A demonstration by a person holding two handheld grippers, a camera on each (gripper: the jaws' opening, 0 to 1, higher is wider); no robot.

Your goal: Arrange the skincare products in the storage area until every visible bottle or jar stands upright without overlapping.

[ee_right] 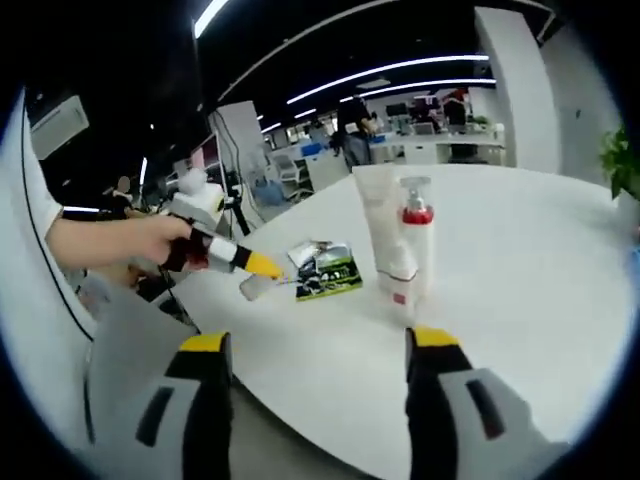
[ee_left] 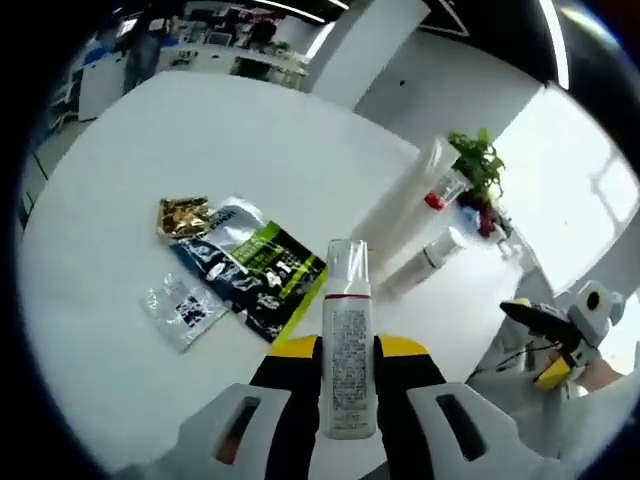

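Your left hand-held gripper [ee_left: 349, 375] is clamped on a slim clear-capped bottle [ee_left: 348, 330], carried above the white round surface [ee_left: 130, 150] with its cap pointing away from you. The risk sits here: the bottle is smooth, printed plastic held across its lower body by two narrow yellow-tipped jaws, so it could swivel or slip as you tilt it upright, and a tall, narrow base set down at a slant would likely topple.

Left of it lie flat foil things: a crinkled gold sachet [ee_left: 183, 215], a clear crumpled sachet [ee_left: 184, 309], and a glossy black-and-green pouch [ee_left: 252, 268]. Their slick, uneven film makes poor footing, so a bottle stood on an edge of one may rock over.

To the right, a tall white tube [ee_left: 400, 205], a red-collared pump bottle [ee_left: 441, 190] and a smaller white bottle [ee_left: 425, 260] crowd close together; in the right gripper view they appear upright, the tube [ee_right: 375, 225] and the pump bottle [ee_right: 415, 235] just beside each other. Swinging in too near could knock them down like pins. A small potted plant [ee_left: 478, 165] stands near the far edge.

Your right hand-held gripper [ee_right: 318, 375] hangs with jaws apart, empty, near the rim of the surface.
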